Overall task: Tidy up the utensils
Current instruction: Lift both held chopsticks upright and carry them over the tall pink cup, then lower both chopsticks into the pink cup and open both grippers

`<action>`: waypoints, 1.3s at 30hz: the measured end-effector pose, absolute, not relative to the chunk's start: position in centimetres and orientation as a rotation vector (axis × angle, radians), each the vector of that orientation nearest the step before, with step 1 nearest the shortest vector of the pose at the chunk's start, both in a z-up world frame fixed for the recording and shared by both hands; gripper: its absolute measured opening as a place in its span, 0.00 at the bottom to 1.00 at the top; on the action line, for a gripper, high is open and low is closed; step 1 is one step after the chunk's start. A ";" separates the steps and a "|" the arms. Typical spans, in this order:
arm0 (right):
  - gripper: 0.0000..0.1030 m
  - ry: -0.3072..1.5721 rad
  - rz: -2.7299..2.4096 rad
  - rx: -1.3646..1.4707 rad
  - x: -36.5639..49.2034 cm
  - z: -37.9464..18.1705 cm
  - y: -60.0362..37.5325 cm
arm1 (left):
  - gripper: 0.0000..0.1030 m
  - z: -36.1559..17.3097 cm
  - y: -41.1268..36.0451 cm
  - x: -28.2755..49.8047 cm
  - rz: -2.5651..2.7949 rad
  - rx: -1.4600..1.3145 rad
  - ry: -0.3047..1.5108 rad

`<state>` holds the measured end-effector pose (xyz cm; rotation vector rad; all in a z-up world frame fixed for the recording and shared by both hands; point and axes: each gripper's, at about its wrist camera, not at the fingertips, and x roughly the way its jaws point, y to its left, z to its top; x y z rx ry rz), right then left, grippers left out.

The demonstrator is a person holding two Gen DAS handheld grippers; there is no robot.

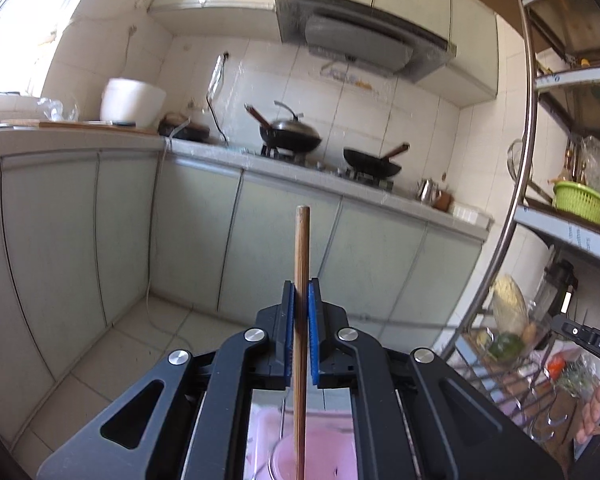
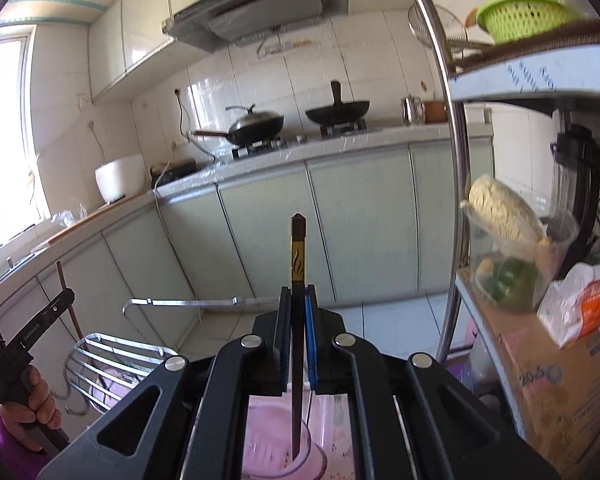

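The brown chopstick stands upright, clamped between the blue pads of the left gripper, its blunt top rising toward 12 o'clock and its lower end reaching down at 6 o'clock over the rim of a pink cup. The dark chopstick, banded in gold near its pointed top, is pinched the same way by the right gripper, and its lower tip sits inside the mouth of the same pink cup. Whether either tip touches the cup cannot be told. In the right view the wire rack lies at 8 o'clock, and beyond it a hand holds the other gripper's handle at the frame's edge. A curved steel shelf post runs close by at 3 o'clock, with a cardboard box just beyond it. Straight ahead, open floor stretches to the pale cabinet doors under the counter.
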<state>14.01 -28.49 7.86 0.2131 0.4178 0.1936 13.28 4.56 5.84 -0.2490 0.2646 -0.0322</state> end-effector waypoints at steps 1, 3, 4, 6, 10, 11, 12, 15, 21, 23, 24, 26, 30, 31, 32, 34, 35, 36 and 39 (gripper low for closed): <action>0.06 0.428 0.195 0.215 14.0 7.5 -28.5 | 0.05 5.4 4.4 13.3 -0.041 -0.246 0.284; 0.06 0.442 0.199 0.218 14.0 7.0 -28.4 | 0.05 4.8 4.2 13.2 -0.048 -0.242 0.304; 0.06 0.449 0.201 0.221 14.0 6.7 -28.4 | 0.05 4.4 4.1 13.1 -0.052 -0.239 0.317; 0.06 0.460 0.203 0.222 14.1 6.4 -28.5 | 0.05 4.0 3.9 13.2 -0.057 -0.235 0.332; 0.06 0.479 0.208 0.224 14.1 5.7 -28.3 | 0.05 3.6 3.6 13.0 -0.061 -0.222 0.356; 0.06 0.484 0.209 0.225 14.1 5.5 -28.3 | 0.06 3.5 3.5 13.0 -0.058 -0.219 0.361; 0.07 0.488 0.212 0.230 14.1 5.3 -28.2 | 0.07 3.5 3.5 13.1 -0.056 -0.218 0.368; 0.10 0.502 0.228 0.242 14.0 4.8 -28.1 | 0.08 2.9 3.7 13.7 -0.059 -0.244 0.423; 0.29 0.521 0.262 0.258 13.4 3.8 -28.0 | 0.20 1.7 4.6 14.7 -0.049 -0.321 0.525; 0.31 0.513 0.276 0.272 13.1 3.8 -28.2 | 0.20 1.6 5.0 14.6 -0.042 -0.337 0.538; 0.31 0.509 0.281 0.275 12.9 3.8 -28.2 | 0.21 1.6 5.1 14.5 -0.041 -0.341 0.540; 0.32 0.493 0.287 0.283 12.3 4.1 -28.4 | 0.21 1.8 5.1 14.2 -0.044 -0.338 0.541; 0.37 0.468 0.292 0.301 11.2 4.5 -28.8 | 0.23 2.4 4.8 13.3 -0.059 -0.321 0.538; 0.39 0.463 0.292 0.304 10.9 4.6 -29.0 | 0.24 2.5 4.7 13.1 -0.065 -0.314 0.540; 0.41 0.457 0.293 0.309 10.6 4.6 -29.1 | 0.27 2.6 4.5 12.9 -0.069 -0.309 0.542; 0.42 0.448 0.293 0.313 10.0 4.7 -29.3 | 0.29 2.7 4.3 12.3 -0.079 -0.301 0.545; 0.42 0.445 0.291 0.313 9.7 4.8 -29.3 | 0.29 2.8 4.2 12.0 -0.080 -0.300 0.546; 0.42 0.440 0.289 0.312 9.2 4.8 -29.4 | 0.29 2.9 4.2 11.7 -0.082 -0.299 0.547; 0.42 0.429 0.283 0.309 8.1 4.8 -29.5 | 0.29 3.1 4.2 10.9 -0.086 -0.304 0.548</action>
